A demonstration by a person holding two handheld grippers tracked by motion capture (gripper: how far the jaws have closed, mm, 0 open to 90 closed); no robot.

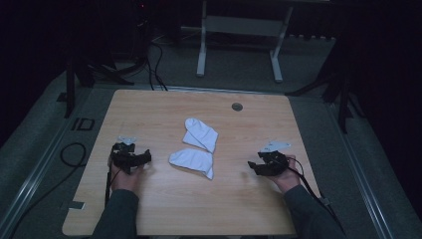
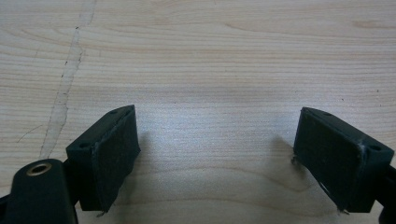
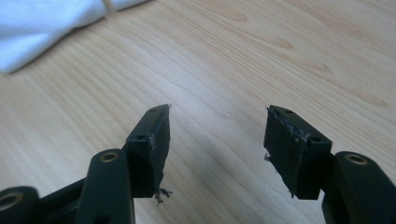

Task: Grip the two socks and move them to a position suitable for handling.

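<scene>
Between the right gripper's (image 3: 217,140) pads there is only bare wood; its jaws stand partly apart and hold nothing. The left gripper (image 2: 217,158) gapes wide, also empty. Both sit well apart from the two white socks (image 1: 196,147) lying mid-table (image 1: 149,209), toes touching. To grasp well, I'd reckon each gripper should come in low and pinch a sock's cuff edge, not the wood.

A white sock (image 3: 42,28) is being cut off by the top and left edges of the right gripper view. Both forearms are being cropped at the high view's bottom edge.
</scene>
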